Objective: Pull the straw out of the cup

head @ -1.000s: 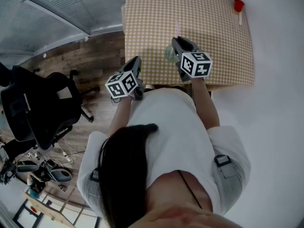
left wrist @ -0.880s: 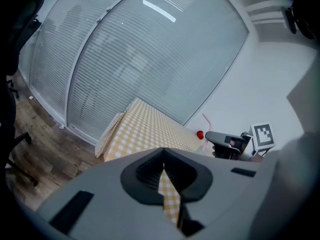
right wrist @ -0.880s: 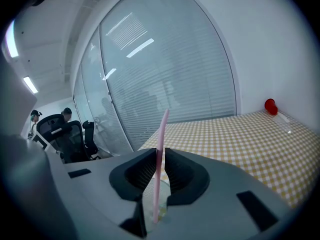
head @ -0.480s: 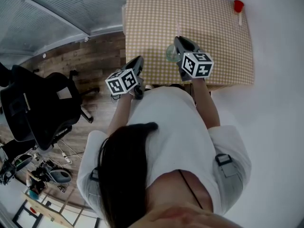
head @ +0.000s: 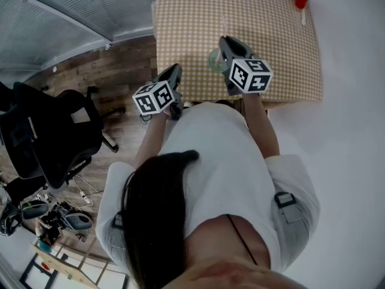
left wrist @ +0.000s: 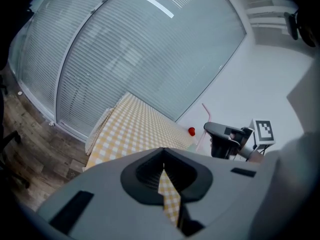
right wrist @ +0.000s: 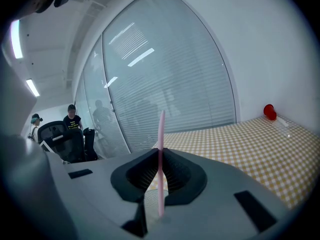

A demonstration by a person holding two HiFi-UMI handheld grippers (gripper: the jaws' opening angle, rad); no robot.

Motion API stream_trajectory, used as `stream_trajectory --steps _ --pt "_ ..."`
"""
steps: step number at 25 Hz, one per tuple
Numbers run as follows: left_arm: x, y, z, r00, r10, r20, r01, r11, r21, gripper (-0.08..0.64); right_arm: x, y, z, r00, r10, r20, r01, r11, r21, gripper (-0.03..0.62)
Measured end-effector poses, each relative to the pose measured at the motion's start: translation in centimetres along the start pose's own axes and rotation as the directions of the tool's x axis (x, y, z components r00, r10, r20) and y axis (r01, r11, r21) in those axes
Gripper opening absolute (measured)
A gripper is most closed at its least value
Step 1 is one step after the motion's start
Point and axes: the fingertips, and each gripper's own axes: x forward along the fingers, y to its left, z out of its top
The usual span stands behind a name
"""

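A clear cup [head: 215, 61] stands near the front edge of the yellow checked tablecloth [head: 271, 35], with a thin pink straw [head: 224, 27] rising from it. My right gripper [head: 225, 46] reaches over the cup. In the right gripper view the straw [right wrist: 161, 134] runs upright between the jaws, and my right gripper [right wrist: 160, 160] is shut on it. My left gripper [head: 172, 77] hovers at the table's front left corner. Its jaws [left wrist: 163, 166] are shut on nothing. The left gripper view shows the straw [left wrist: 206, 115] above the right gripper [left wrist: 222, 130].
A small red object [head: 301, 3] lies at the far right corner of the table, also visible as the red object [right wrist: 270, 111] in the right gripper view. A black office chair [head: 48, 137] stands on the wooden floor to the left. Glass walls with blinds lie behind.
The whole scene has shifted slightly up in the head view. Both grippers keep about the same places relative to the cup and table.
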Motion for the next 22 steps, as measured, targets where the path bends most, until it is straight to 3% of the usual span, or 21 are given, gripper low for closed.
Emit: stream_trajectory --steps 13,22 --pt "-0.7 -0.4 0.1 0.999 0.019 0.036 -0.018 1.000 -0.020 0.011 -3.8 0.2 5.3 0.989 -0.007 0.148 0.001 0.999 0.039 0.048" --pt "-0.3 -0.5 -0.4 1.000 0.001 0.021 -0.001 1.000 -0.027 0.011 -8.0 -1.6 7.9 0.962 -0.095 0.257 0.085 0.995 0.049 0.048"
